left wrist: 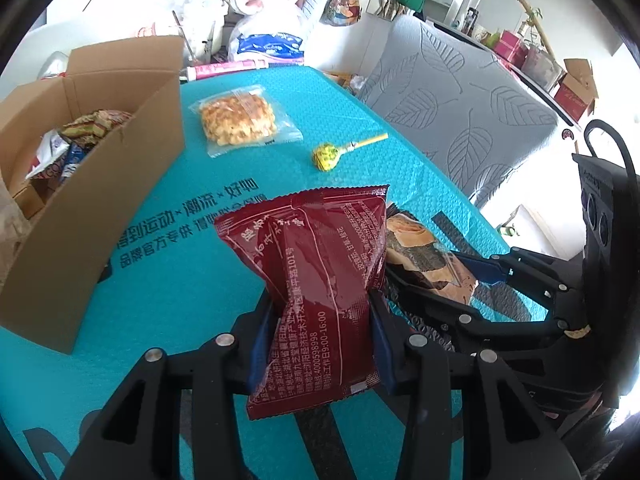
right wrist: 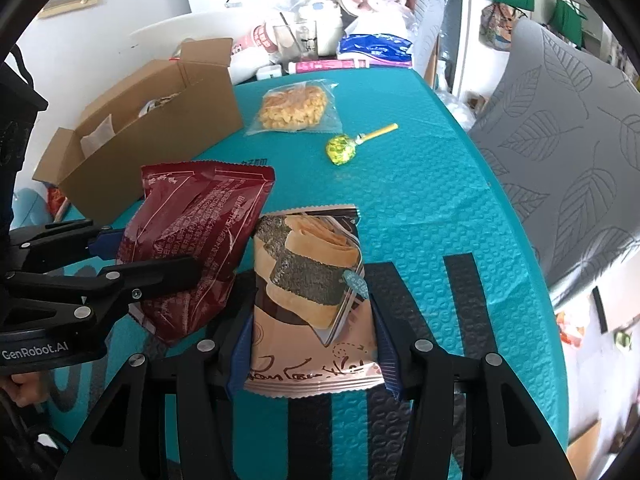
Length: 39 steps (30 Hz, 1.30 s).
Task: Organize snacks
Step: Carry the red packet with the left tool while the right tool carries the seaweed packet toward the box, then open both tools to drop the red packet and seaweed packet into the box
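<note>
1. Left wrist view: the left tongs (left wrist: 322,344) sit at the bottom centre of the frame, pinched onto a dark red snack packet (left wrist: 312,280). The foil creases inward at the blue pads (left wrist: 260,354), and the packet stands up off the teal counter (left wrist: 180,292).
2. Just right of the red packet, the right tongs (left wrist: 448,280) reach in from the lower right, gripping a seaweed-roll packet (left wrist: 424,256) that lies partly hidden behind the red one.
3. At the left edge stands an open cardboard box (left wrist: 100,216) with several wrapped snacks (left wrist: 80,136) inside.
4. Above centre, a clear bag of crispy golden snack (left wrist: 240,120) lies flat on the counter; to its lower right lies a yellow-green lollipop (left wrist: 332,156), well apart from both tongs.
5. A grey leaf-pattern chair back (left wrist: 460,112) fills the upper right, beside the counter edge.
6. Right wrist view: the right tongs (right wrist: 312,356) at the bottom centre are closed against both sides of the seaweed-roll packet (right wrist: 308,280).
7. The left tongs (right wrist: 152,260) enter from the left edge with the red packet (right wrist: 192,240) squeezed between them, its corner touching or overlapping the seaweed-roll packet.
8. The box (right wrist: 160,128) stands at upper left; the clear bag (right wrist: 294,108) and lollipop (right wrist: 344,148) lie beyond, near the top centre, with clutter (right wrist: 320,40) crowding the far counter edge.
</note>
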### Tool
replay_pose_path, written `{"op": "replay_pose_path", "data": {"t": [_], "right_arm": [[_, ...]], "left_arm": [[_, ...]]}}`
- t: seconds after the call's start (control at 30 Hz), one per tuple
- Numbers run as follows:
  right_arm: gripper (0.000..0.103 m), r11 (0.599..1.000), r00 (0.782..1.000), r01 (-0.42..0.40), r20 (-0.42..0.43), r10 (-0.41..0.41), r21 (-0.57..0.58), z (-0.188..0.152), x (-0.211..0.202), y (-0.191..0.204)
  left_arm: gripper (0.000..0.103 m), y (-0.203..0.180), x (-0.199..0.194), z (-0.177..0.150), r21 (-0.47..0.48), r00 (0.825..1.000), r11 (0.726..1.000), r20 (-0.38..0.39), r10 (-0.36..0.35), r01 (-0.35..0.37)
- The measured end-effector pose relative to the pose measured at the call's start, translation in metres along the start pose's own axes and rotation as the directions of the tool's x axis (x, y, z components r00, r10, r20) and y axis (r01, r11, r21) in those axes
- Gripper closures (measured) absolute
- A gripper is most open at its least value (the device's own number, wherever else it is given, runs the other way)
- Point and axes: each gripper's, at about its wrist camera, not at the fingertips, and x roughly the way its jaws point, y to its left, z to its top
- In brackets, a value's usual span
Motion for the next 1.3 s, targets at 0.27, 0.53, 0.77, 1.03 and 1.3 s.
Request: {"op": "replay_pose_path", "data": {"t": [0.27, 0.53, 0.77, 1.03, 1.3], "right_arm": [[0.051, 0.995, 0.995, -0.071, 0.059, 0.075, -0.064, 0.028, -0.012, 0.028], [0.051, 0.981, 0.985, -0.097, 0.126, 0.119, -0.170, 0.066, -0.025, 0.062], [0.051, 0.963, 0.968, -0.131, 0.179, 0.175, -0.234, 0.101, -0.033, 0.089], [0.051, 0.944, 0.950, -0.163, 0.211, 0.229, -0.287, 0.147, -0.024, 0.122], [0.051, 0.934, 0.927, -0.190, 0.258, 0.272, -0.302, 0.199, -0.014, 0.145]], "left_arm": [[0.061, 0.018, -0.039, 0.008, -0.044, 0.994, 0.998, 0.091, 0.059, -0.056], [0.061, 0.040, -0.081, 0.021, -0.093, 0.970, 0.990, 0.207, 0.125, -0.108], [0.061, 0.071, -0.105, 0.035, -0.164, 0.945, 0.978, 0.277, 0.172, -0.130], [0.061, 0.109, -0.124, 0.060, -0.229, 0.909, 0.959, 0.340, 0.241, -0.168], [0.061, 0.146, -0.136, 0.099, -0.273, 0.869, 0.944, 0.402, 0.288, -0.186]]}}
